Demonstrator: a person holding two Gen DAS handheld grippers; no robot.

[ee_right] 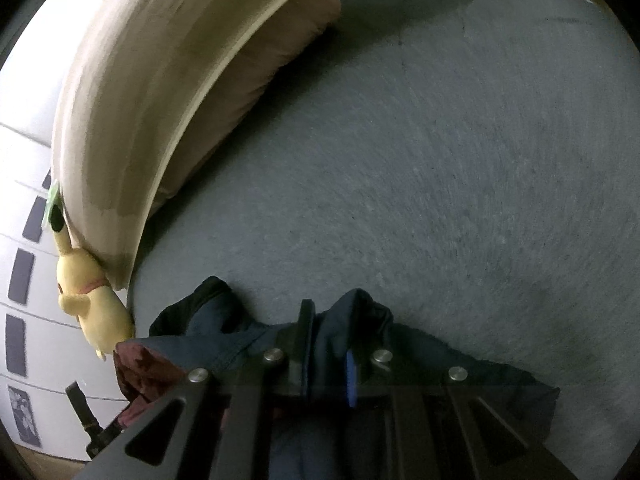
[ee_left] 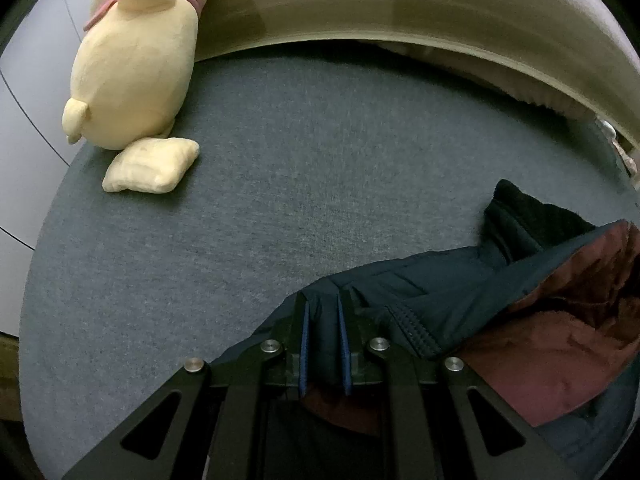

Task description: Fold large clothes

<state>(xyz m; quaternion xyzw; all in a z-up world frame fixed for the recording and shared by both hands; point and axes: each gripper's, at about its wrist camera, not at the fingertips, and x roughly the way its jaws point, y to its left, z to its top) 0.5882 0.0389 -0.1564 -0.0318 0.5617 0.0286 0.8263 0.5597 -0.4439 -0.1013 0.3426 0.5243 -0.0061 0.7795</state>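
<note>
On the grey bed (ee_left: 280, 184), left gripper (ee_left: 324, 312) and right gripper (ee_right: 328, 320) each pinch the navy jacket (ee_left: 420, 280).

A grey bed (ee_left: 280, 168) carries a yellow plush toy (ee_left: 132, 80) at its corner, a navy, maroon-lined jacket (ee_left: 440, 292), and a beige pillow (ee_right: 256, 92).

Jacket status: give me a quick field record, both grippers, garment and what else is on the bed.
left gripper: shut on jacket
right gripper: shut on jacket
jacket: navy shell, maroon lining showing, bunched, not yet folded
surface: grey bed cover
nearby: yellow plush toy at the headboard, apart from the jacket
</note>
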